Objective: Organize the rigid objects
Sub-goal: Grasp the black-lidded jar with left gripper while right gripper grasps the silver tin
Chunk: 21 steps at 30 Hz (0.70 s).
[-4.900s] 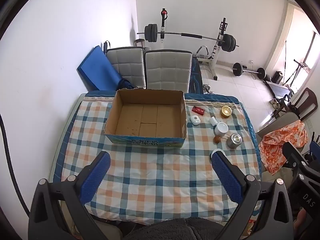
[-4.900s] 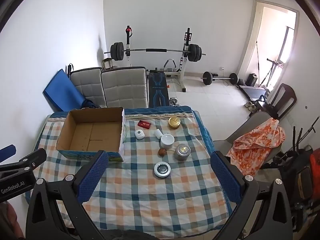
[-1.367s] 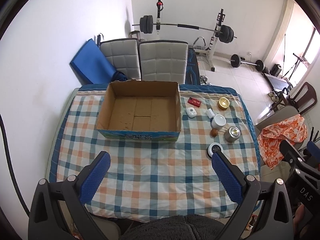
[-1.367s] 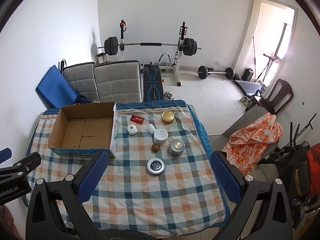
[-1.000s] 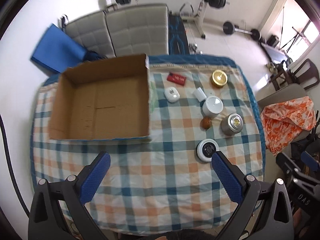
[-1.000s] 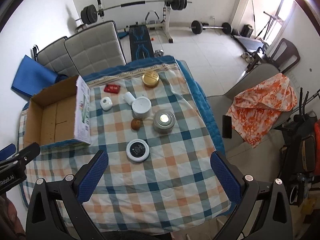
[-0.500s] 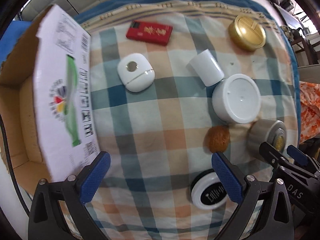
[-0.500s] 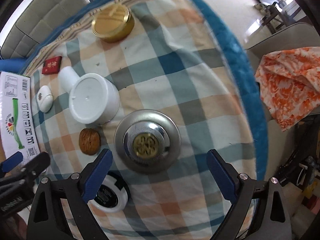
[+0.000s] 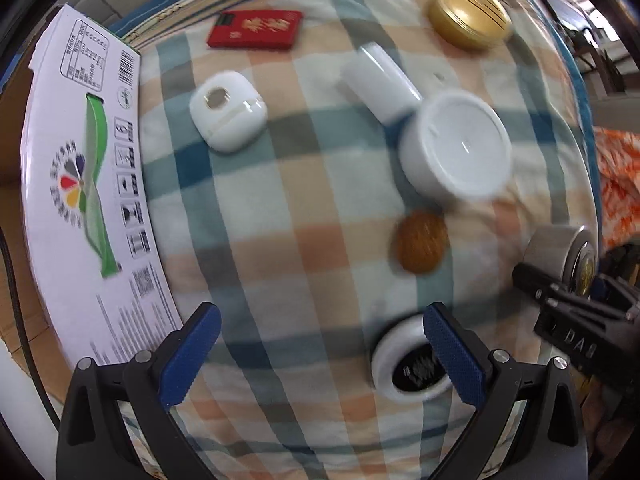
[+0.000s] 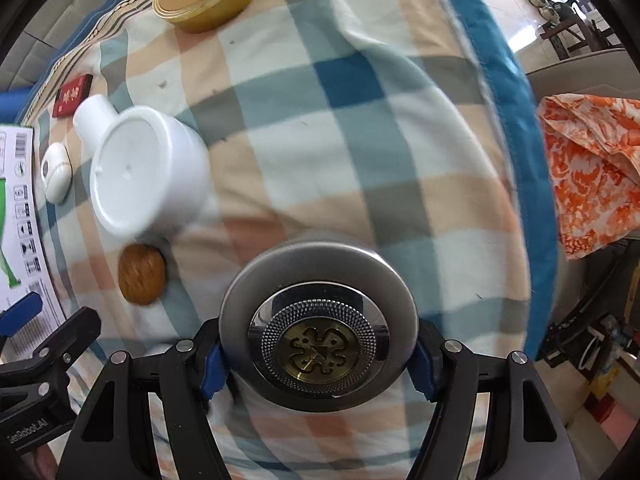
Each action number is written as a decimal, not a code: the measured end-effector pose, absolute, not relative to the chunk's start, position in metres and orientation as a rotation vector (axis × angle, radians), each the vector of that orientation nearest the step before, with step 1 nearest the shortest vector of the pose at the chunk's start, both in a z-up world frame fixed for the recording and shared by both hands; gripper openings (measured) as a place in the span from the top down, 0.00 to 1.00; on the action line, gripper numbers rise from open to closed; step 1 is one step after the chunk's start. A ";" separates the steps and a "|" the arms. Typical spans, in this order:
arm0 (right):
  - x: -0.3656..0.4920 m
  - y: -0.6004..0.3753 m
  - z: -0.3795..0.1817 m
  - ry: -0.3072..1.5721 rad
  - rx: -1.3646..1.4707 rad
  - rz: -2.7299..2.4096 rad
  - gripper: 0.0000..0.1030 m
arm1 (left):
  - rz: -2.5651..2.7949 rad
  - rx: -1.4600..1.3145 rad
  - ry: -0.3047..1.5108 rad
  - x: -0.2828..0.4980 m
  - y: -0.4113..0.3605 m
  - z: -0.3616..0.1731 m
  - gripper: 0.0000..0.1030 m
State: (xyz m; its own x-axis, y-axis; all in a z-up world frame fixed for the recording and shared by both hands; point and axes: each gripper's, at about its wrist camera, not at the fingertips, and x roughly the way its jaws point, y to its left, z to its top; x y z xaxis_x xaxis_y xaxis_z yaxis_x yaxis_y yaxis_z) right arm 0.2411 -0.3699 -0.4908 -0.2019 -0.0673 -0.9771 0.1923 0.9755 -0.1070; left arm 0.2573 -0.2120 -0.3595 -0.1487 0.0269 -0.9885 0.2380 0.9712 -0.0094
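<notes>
My right gripper (image 10: 316,360) points down at the silver tin (image 10: 316,332). Its jaws are closing, and the blue pads (image 10: 214,360) meet the tin's sides under the lid rim. My left gripper (image 9: 320,316) hangs open over the checked cloth beside the cardboard box (image 9: 80,184). Its right finger (image 9: 452,352) overlaps the white-rimmed black tin (image 9: 400,368); nothing sits between its jaws. A walnut (image 9: 420,242), a white jar (image 9: 456,150), a white cylinder (image 9: 380,80), a white square case (image 9: 228,110), a red box (image 9: 254,30) and a gold tin (image 9: 468,14) lie further off.
The table's blue-trimmed edge (image 10: 500,80) runs close to the right of the silver tin. An orange patterned cloth (image 10: 592,168) lies on a chair beyond it. The box's printed white wall (image 9: 100,160) stands just left of the left gripper.
Both grippers have dropped from high above the table to just over the objects. The right jaws have narrowed around the silver tin. The left jaws stay wide.
</notes>
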 end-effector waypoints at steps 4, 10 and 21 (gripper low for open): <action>0.219 -0.388 -0.485 1.779 0.088 -0.256 0.29 | -0.254 0.227 1.763 0.219 -0.225 -0.367 0.00; 0.196 -0.416 -0.476 1.791 0.149 -0.319 0.29 | -0.314 0.311 1.807 0.191 -0.256 -0.391 0.00; 0.161 -0.431 -0.466 1.789 0.189 -0.354 0.29 | -0.336 0.402 1.768 0.184 -0.276 -0.418 0.28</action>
